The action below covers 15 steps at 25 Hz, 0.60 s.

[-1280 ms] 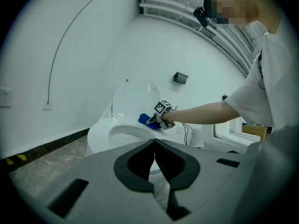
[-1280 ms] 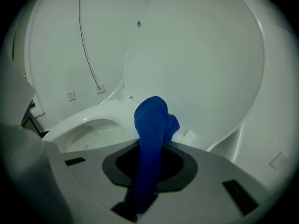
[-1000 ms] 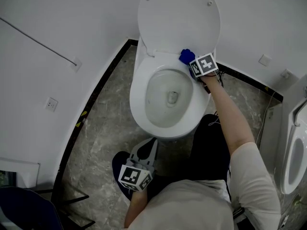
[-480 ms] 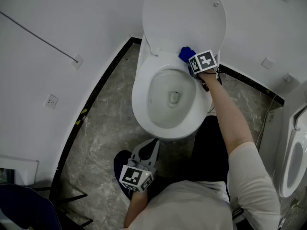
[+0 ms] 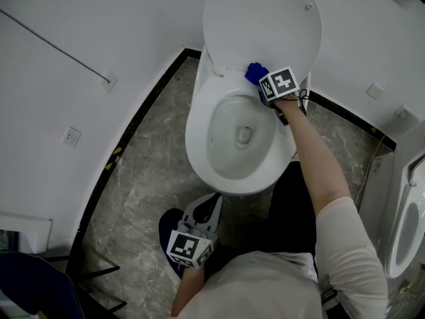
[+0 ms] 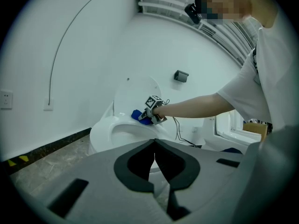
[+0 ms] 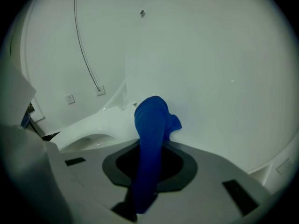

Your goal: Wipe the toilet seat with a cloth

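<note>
A bathroom or toilet room, seen from above. A white toilet [image 5: 198, 138] fills the upper centre of the head view, its lid [image 5: 262, 25] raised against the wall behind. The floor [image 5: 143, 198] is grey, veined stone. Plain white walls [image 5: 60, 18] meet it along a black skirting band [image 5: 146, 111], which runs diagonally from upper centre to lower left. A small wall socket [image 5: 72, 137] sits at the left edge. At the right edge stands part of a second white ceramic fixture [image 5: 406, 224]; its kind cannot be told.
</note>
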### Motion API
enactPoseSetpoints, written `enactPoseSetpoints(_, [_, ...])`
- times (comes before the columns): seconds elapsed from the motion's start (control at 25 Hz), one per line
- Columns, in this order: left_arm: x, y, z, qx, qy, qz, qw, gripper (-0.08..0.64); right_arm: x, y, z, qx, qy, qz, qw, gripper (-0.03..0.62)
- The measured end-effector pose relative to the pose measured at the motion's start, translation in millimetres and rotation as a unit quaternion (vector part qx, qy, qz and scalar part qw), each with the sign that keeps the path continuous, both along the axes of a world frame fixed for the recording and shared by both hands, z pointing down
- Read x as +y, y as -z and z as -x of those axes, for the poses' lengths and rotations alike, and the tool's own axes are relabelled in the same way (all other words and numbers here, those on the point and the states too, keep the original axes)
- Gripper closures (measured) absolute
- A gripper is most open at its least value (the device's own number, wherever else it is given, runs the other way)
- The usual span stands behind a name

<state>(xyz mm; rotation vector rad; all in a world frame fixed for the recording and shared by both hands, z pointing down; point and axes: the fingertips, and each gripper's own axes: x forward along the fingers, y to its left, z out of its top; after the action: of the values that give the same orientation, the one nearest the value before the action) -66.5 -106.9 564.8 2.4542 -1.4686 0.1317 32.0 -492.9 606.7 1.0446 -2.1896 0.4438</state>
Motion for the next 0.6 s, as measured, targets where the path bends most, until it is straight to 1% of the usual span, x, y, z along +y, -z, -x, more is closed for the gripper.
enactPoseSetpoints(0.16, [0,-2,1,0.005,0.002,0.003,1.0,0.551,0,0,15,0.003,0.008,-0.003,1.0,0.525])
enactPoseSetpoints(0.28, [-2,-1,4,0.018,0.005,0.005,0.9998,0.551,-2,0,22,0.005,0.011,-0.002,1.0,0.525])
enactPoseSetpoints(0.44, [-2,-2,10,0.019,0.01,0.005,0.9998,0.551,-3,0,32,0.006,0.016,-0.003,1.0,0.525])
enactPoseSetpoints(0.6, [0,-4,12,0.038,0.014,0.009,0.9991,0.551,-3,0,43,0.011,0.029,-0.006,0.999,0.525])
